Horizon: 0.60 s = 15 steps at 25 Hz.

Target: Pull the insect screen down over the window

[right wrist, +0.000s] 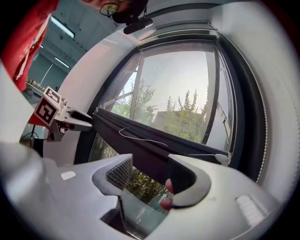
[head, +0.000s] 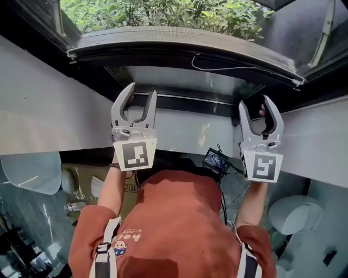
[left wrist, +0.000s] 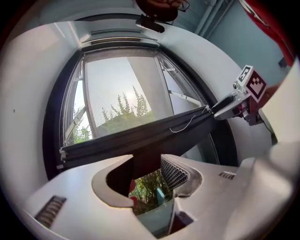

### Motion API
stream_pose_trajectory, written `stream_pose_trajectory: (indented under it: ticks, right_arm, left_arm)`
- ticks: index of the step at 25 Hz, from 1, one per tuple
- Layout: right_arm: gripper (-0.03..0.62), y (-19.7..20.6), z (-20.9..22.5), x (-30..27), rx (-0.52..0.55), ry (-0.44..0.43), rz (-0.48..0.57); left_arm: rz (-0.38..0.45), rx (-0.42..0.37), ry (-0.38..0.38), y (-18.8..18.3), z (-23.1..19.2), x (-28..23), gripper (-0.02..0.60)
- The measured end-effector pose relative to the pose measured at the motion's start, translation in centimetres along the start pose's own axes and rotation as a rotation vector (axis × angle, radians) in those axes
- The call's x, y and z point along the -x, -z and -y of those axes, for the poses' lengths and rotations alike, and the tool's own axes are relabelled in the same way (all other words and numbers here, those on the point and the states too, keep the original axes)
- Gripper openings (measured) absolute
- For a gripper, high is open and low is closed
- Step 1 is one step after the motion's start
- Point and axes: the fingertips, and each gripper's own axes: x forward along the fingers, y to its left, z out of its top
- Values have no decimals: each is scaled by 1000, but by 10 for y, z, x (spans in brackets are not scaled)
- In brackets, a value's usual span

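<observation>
Insect screen bar [head: 179, 46], cord [head: 217, 69] trailing, seemingly clears jaws.

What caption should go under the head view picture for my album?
Left gripper and right gripper, jaws open, reach toward the insect screen's dark bar.

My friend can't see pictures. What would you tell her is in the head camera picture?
A person holds up the left hand-held gripper and the right hand-held gripper, jaws apart, toward a window, just below the dark insect screen bar stretching across it. Green leaves show outside, and the person's orange shirt fills the bottom.
</observation>
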Motion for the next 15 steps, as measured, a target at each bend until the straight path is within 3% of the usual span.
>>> stream_pose_trajectory:
  ticks: [7,15]
  right_arm:
    - [249,10,-13,13,-96,26,54]
    - [247,22,-36,18,-181,-22,66]
  left_arm:
    - [30,100,-4,7,23,14,184]
    - [62,125,0,8,40,23,184]
